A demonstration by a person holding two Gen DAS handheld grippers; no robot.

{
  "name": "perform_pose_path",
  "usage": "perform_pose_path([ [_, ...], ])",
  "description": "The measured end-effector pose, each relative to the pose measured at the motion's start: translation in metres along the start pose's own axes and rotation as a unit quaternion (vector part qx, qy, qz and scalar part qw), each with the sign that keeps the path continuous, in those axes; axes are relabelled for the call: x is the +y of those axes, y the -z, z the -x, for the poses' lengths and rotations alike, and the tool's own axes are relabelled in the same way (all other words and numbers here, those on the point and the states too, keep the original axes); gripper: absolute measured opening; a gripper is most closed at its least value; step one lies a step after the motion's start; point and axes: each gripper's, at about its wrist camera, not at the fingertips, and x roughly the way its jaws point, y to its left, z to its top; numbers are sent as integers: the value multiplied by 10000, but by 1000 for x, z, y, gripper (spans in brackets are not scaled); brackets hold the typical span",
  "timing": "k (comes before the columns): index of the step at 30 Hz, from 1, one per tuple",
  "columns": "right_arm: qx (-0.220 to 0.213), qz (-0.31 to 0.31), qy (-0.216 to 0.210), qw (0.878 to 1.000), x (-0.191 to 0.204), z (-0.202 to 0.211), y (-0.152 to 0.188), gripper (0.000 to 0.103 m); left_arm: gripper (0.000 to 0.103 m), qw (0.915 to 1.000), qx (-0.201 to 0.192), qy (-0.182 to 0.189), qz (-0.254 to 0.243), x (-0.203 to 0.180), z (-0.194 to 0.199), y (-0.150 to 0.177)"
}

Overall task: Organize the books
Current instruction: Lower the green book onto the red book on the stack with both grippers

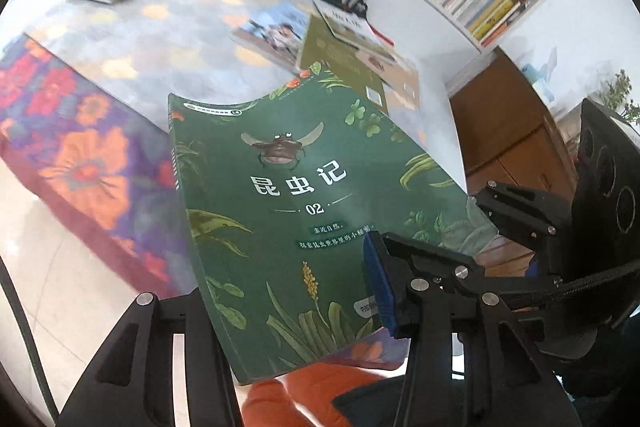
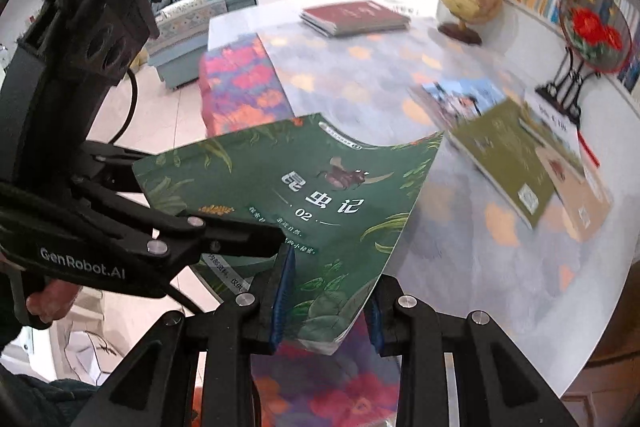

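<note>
Right gripper (image 2: 324,301) clamped on green book (image 2: 288,195) near corner; left gripper (image 1: 288,291) pinching its opposite edge; book airborne, sagging, lower centre of frame, above desk (image 2: 360,83); step: carrying; next: steer toward red stack (image 2: 354,17) upper centre, lower flat, release together.

The green insect book (image 1: 296,211) hung tilted above the table edge, cover bowed. A red stack (image 2: 354,17) lay far off; three overlapping books (image 2: 508,151) sprawled nearer.
</note>
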Motion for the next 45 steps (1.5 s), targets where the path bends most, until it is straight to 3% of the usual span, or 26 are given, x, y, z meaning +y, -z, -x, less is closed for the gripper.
perform_pose_path([
  [9, -283, -264, -16, 9992, 16, -22, -46, 30, 43, 9993, 0, -36, -363, 45, 19, -47],
  [15, -433, -636, 194, 9969, 11, -58, -103, 31, 43, 9981, 139, 278, -536, 99, 5, -113],
  [20, -485, -897, 375, 9941, 2, -98, -176, 31, 43, 9963, 310, 474, -644, 148, 1, -181],
  [31, -1000, -962, 756, 9874, -20, -159, -332, 31, 43, 9936, 107, 672, -907, 233, 4, -312],
  [37, -867, -1576, 876, 9798, -35, -216, -389, 31, 44, 9881, 517, 962, -1086, 295, -22, -372],
  [45, -690, -2691, 1140, 9538, -37, -270, -413, 32, 43, 9747, 1169, 1224, -1459, 347, -59, -413],
])
